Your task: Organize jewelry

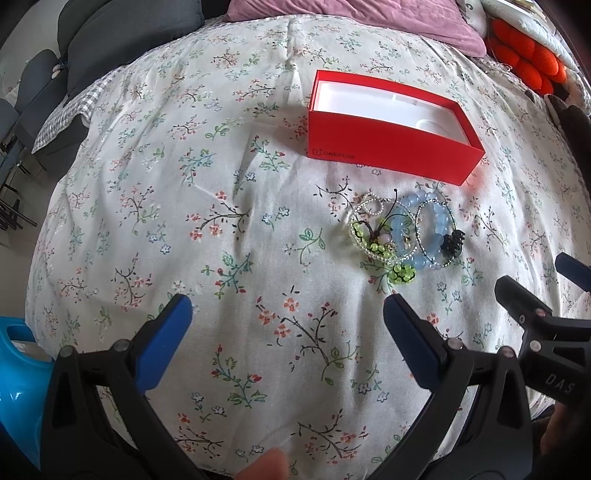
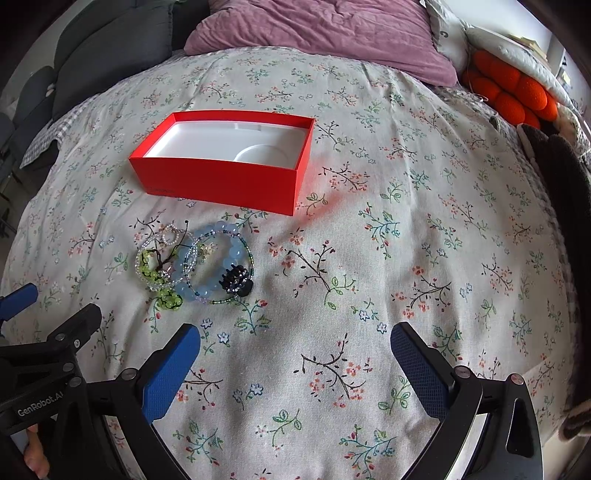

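Floral bedspread (image 2: 369,184) holds a red box (image 2: 221,181) near tangled bracelets (image 2: 195,266); both tools (image 1: 288,328) (image 2: 295,354) gape, released.

A bed with a white flowered cover (image 2: 369,258) carries everything. On it, ahead of the left gripper (image 1: 288,321) and to its right, lies a heap of bead bracelets (image 1: 402,236) with a black hair clip (image 1: 453,244). Beyond the heap sits an open red box (image 1: 391,144). A purple pillow (image 2: 325,33) lies at the far end.
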The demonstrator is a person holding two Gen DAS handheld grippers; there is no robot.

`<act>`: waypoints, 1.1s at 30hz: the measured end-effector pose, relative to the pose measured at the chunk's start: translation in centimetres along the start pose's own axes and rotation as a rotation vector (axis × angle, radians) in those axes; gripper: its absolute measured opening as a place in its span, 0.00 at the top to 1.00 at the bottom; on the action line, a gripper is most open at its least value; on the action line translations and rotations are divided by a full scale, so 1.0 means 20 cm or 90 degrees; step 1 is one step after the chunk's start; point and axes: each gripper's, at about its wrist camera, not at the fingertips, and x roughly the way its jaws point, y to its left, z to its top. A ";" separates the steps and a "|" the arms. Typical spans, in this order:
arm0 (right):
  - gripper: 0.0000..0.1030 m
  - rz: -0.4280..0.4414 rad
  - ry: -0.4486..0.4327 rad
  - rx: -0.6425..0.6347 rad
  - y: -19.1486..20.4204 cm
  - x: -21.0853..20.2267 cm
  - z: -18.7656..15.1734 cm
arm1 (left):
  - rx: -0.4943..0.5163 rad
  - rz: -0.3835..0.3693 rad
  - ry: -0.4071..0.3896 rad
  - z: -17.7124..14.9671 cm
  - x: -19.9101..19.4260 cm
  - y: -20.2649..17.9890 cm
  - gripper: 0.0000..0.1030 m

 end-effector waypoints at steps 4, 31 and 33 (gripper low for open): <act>0.00 0.000 0.000 0.000 0.00 0.00 0.00 | -0.001 -0.001 -0.002 0.00 0.00 0.01 0.00; 0.02 0.127 0.075 0.077 -0.13 0.12 0.26 | -0.014 -0.164 0.075 0.26 0.15 0.14 0.16; 0.20 0.163 0.117 0.100 -0.13 0.21 0.26 | -0.021 -0.202 0.113 0.28 0.23 0.13 0.28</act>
